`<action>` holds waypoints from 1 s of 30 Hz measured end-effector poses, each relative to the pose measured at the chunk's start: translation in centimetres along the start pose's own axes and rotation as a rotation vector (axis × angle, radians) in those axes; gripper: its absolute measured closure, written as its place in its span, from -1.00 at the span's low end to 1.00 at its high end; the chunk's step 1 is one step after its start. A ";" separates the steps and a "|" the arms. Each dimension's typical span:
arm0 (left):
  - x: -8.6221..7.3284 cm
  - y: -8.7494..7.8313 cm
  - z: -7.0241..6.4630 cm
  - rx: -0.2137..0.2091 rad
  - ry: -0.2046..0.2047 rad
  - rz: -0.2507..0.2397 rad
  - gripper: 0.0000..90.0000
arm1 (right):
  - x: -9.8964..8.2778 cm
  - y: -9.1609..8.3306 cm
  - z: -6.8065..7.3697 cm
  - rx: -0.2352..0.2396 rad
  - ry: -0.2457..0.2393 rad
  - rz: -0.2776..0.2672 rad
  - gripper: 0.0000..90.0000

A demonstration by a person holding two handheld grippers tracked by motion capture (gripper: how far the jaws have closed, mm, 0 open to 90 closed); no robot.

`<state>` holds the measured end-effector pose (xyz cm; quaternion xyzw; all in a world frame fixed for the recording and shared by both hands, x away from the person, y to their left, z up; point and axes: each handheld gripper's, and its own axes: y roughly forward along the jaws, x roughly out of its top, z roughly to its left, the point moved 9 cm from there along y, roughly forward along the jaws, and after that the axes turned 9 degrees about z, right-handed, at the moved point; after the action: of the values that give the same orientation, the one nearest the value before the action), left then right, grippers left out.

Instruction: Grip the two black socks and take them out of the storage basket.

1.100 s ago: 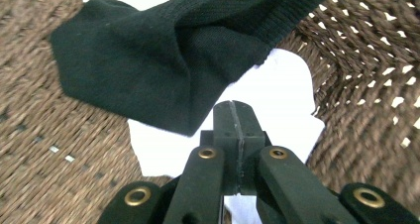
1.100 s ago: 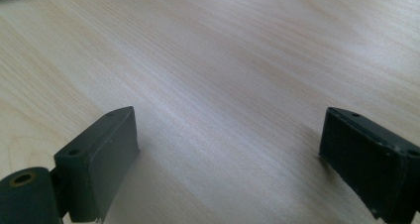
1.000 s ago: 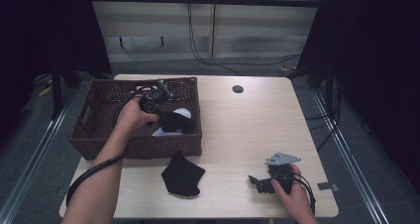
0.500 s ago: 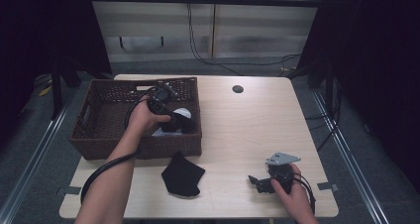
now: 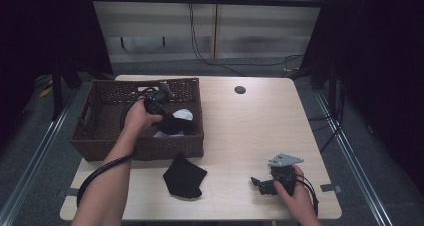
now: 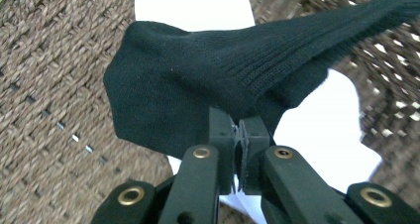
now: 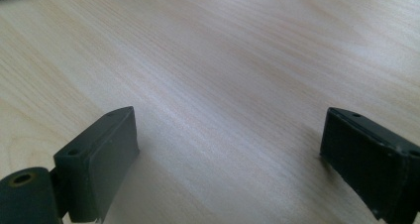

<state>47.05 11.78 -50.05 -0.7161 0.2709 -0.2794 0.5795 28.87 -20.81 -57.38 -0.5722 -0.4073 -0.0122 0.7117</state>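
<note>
left tool (image 6: pixel 236 135) pinching black sock (image 6: pixel 208 80), inside wicker basket (image 5: pixel 100 136)

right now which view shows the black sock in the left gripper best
The left gripper view: the black sock is close up there, its edge pinched in the shut left gripper. The high view shows it small and dark inside the basket. The right gripper view offers bare table.

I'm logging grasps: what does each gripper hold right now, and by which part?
The left gripper is shut on the black sock in the basket, pinching a fold at its edge. The right gripper is open over the table, holding nothing.
</note>
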 end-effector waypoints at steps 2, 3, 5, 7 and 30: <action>-0.4 -0.6 -0.3 -0.006 0.007 0.004 0.94 | 0.0 0.0 0.0 0.000 0.000 0.000 -0.84; -0.5 -0.9 -0.4 -0.006 0.008 0.005 0.94 | 0.0 0.0 0.0 0.000 0.000 0.000 -0.84; -0.8 -1.5 -0.5 -0.014 0.012 0.013 0.94 | 0.0 0.0 0.0 0.000 0.000 0.000 -0.84; -1.1 -2.3 -0.6 -0.011 0.016 0.032 0.94 | 0.0 0.0 0.0 0.000 -0.001 -0.001 -0.84; -1.3 -12.4 -3.2 -0.005 0.112 0.061 0.94 | 0.0 0.0 0.0 -0.001 -0.001 0.001 -0.84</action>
<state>44.67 12.76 -37.39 -0.6921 0.3254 -0.3005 0.5699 28.88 -20.84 -57.37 -0.5728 -0.4075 -0.0117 0.7112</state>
